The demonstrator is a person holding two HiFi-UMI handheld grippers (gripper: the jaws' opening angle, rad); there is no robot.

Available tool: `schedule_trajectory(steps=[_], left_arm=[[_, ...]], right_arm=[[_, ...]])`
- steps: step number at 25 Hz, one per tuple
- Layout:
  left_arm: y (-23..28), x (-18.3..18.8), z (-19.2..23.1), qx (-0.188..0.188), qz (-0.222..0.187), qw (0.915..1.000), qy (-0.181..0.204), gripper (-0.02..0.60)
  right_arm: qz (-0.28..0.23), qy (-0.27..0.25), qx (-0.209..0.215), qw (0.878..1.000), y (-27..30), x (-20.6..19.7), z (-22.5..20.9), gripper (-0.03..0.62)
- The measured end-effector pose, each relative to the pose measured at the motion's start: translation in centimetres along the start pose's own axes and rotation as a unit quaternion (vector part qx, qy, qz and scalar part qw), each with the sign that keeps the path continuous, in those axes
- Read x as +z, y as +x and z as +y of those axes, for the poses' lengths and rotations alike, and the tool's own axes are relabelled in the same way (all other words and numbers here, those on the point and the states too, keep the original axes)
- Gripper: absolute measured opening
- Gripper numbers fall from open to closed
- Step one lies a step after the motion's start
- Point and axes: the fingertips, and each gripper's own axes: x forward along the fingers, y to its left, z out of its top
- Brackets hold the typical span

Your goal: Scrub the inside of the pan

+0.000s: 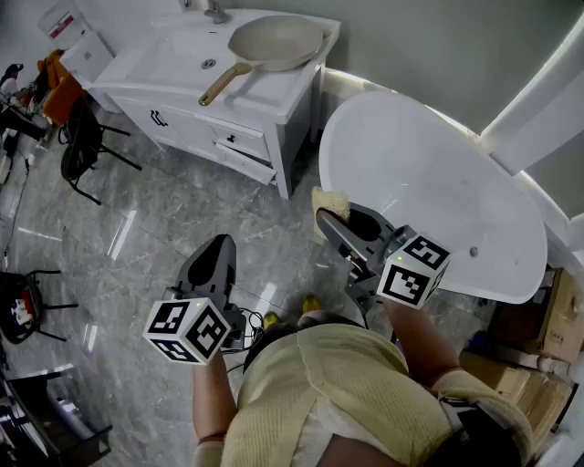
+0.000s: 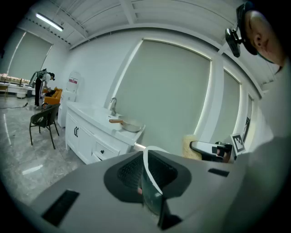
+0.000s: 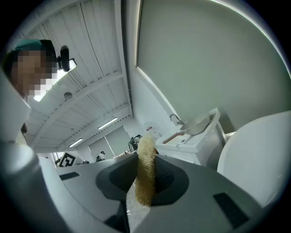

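Note:
A cream pan (image 1: 276, 43) with a wooden handle lies on the white vanity top (image 1: 164, 73), beside the basin, far ahead of both grippers. It also shows small in the left gripper view as the pan (image 2: 129, 125) and in the right gripper view as the pan (image 3: 198, 124). My right gripper (image 1: 330, 217) is held in the air over the floor near the bathtub, shut on a yellow fibrous sponge (image 1: 329, 201); the sponge (image 3: 146, 173) stands upright between its jaws. My left gripper (image 1: 219, 246) hovers lower left, its jaws (image 2: 146, 157) together with nothing seen held.
A large white bathtub (image 1: 429, 173) fills the right side. The vanity has a faucet (image 1: 215, 11) and drawers (image 1: 239, 144). Black chairs (image 1: 82, 137) stand left on the grey marble floor. Cardboard boxes (image 1: 561, 310) sit at far right.

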Motion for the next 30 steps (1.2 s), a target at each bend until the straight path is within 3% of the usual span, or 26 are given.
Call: schedule_trajectory(steps=[16, 30], left_arm=[[3.3, 1.0, 0.1, 0.008, -0.004, 0.9999, 0.014, 0.083], [9.0, 3.3, 2.8, -0.021, 0.007, 0.9993, 0.031, 0.083]], right_arm=[[0.004, 0.015, 0.019, 1.0, 0.8, 0.8, -2.1, 0.084], [0.013, 0.008, -0.021, 1.0, 4.0, 1.8, -5.4, 0.084]])
